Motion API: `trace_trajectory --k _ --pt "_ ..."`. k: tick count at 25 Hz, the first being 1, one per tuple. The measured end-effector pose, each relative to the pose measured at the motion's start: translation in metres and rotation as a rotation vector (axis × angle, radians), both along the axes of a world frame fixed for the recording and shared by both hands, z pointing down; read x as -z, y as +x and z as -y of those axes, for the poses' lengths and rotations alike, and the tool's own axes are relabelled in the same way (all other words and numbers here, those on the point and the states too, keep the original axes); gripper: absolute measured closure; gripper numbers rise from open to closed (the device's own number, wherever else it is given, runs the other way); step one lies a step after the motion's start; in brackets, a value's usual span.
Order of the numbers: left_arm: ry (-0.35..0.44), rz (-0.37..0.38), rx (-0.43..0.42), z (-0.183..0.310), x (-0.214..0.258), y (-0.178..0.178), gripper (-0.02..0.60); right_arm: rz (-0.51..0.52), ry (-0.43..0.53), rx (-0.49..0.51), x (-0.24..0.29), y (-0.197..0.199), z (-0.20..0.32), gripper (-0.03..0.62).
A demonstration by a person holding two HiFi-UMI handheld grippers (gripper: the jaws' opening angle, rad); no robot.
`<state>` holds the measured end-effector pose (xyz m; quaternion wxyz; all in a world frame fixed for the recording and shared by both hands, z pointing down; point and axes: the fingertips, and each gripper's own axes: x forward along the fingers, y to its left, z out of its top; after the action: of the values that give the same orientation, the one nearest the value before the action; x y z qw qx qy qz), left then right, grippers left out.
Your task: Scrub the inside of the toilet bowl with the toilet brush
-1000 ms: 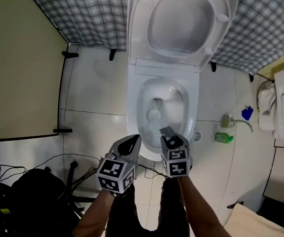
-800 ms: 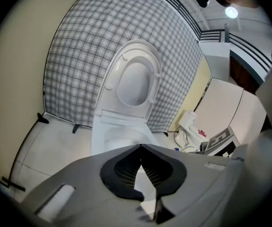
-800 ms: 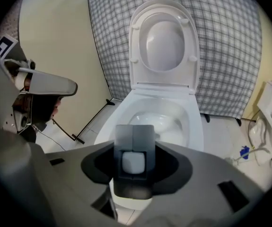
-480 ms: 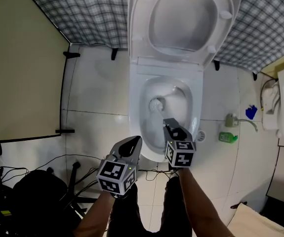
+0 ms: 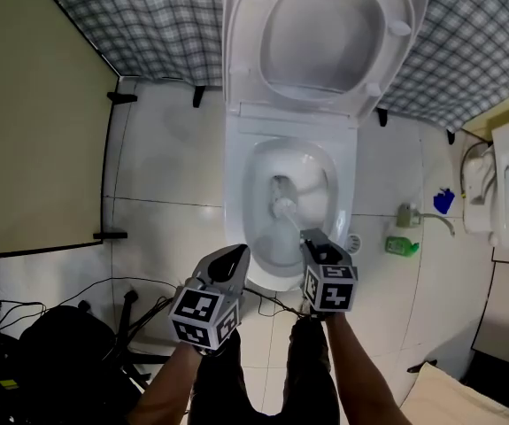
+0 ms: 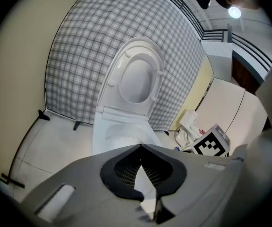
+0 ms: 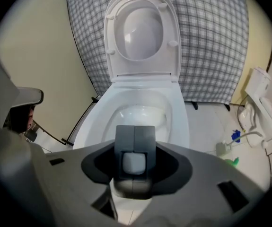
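Observation:
The white toilet bowl (image 5: 241,184) stands with its lid and seat up (image 5: 325,34). The toilet brush's round head (image 5: 282,207) is down inside the bowl, near the middle. My right gripper (image 5: 314,239) hovers over the bowl's near right rim, shut on the brush's handle. In the right gripper view the grey-and-white handle end (image 7: 135,163) sits clamped between the jaws, and it hides the brush head. My left gripper (image 5: 235,255) is just outside the bowl's near left edge, shut with nothing in it (image 6: 140,148).
A green bottle (image 5: 402,247) and a blue item (image 5: 443,202) lie on the tiled floor to the right, beside a white appliance (image 5: 502,193). Cables (image 5: 104,295) and a black bag (image 5: 59,343) lie at the lower left. A checked curtain (image 5: 148,25) hangs behind the toilet.
My right gripper has shifted right along the bowl's near rim. The brush head swept toward the far side of the bowl and back. The left gripper stayed put.

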<state>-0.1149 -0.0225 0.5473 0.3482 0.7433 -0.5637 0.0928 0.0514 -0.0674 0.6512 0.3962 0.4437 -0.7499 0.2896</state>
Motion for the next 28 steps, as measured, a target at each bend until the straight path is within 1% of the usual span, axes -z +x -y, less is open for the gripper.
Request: trace_trajectory --k 3,6,9,14,18,20,24,28 --pt "0.006 -0.007 -0.009 0.004 0.004 0.005 0.571 -0.036 0.009 -0.031 0.013 0.014 -0.012 0.393" --pt "0.01 -0.011 -0.017 0.007 0.005 0.009 0.571 -0.071 0.031 -0.057 0.021 0.023 -0.009 0.396" --pt "0.008 -0.012 -0.016 0.008 0.003 0.009 0.571 -0.076 0.036 -0.076 0.017 0.026 0.005 0.396" --pt "-0.006 -0.008 -0.003 0.004 -0.004 0.005 0.571 -0.08 0.03 -0.077 0.0 0.019 0.038 0.396" --pt "-0.015 -0.005 0.017 0.001 -0.008 -0.004 0.571 -0.085 0.02 -0.047 -0.015 0.006 0.061 0.396" --pt "-0.017 -0.004 0.026 0.001 -0.009 -0.008 0.571 -0.086 0.026 -0.025 -0.014 -0.001 0.071 0.396" --pt "-0.026 -0.009 0.035 0.001 -0.013 -0.012 0.571 -0.064 0.099 0.005 0.02 -0.016 0.083 0.396" --pt "-0.019 -0.021 0.034 0.005 -0.012 -0.01 0.571 -0.039 0.137 0.028 0.041 -0.027 0.095 0.396"
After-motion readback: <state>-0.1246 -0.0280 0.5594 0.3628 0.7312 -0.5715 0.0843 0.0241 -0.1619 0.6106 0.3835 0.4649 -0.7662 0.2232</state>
